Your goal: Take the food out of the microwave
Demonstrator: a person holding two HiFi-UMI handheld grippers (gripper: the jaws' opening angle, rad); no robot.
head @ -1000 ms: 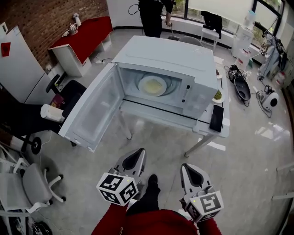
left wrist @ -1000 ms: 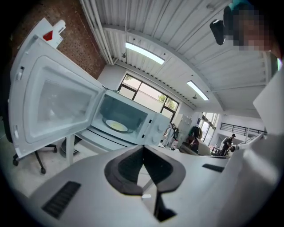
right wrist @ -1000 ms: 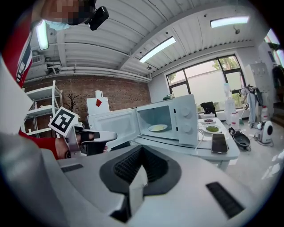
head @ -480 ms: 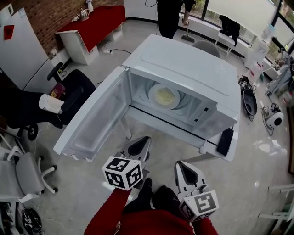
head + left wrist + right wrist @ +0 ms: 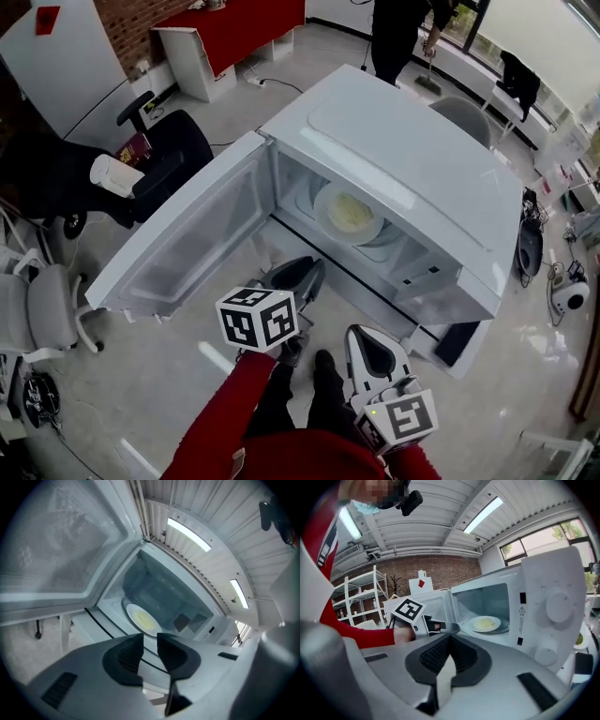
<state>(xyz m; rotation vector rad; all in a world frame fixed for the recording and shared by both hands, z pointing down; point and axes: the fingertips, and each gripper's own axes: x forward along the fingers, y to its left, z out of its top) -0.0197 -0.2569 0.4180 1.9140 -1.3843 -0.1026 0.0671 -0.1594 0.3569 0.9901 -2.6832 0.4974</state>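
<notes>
A white microwave stands with its door swung wide to the left. Inside, on the turntable, lies a white plate of yellow food, also seen in the left gripper view and the right gripper view. My left gripper hovers just before the lower front edge of the cavity, short of the plate; its jaws stand a narrow gap apart with nothing between them. My right gripper hangs lower and nearer to me, below the control panel, its jaws pressed together and empty.
A black phone lies on the table beside the microwave's right end. Office chairs and a black chair bearing a white cup stand at the left. A person stands beyond the microwave.
The view has closed in on the microwave, which now looms larger. Both grippers have come forward; the left has reached the front edge of the open cavity.
</notes>
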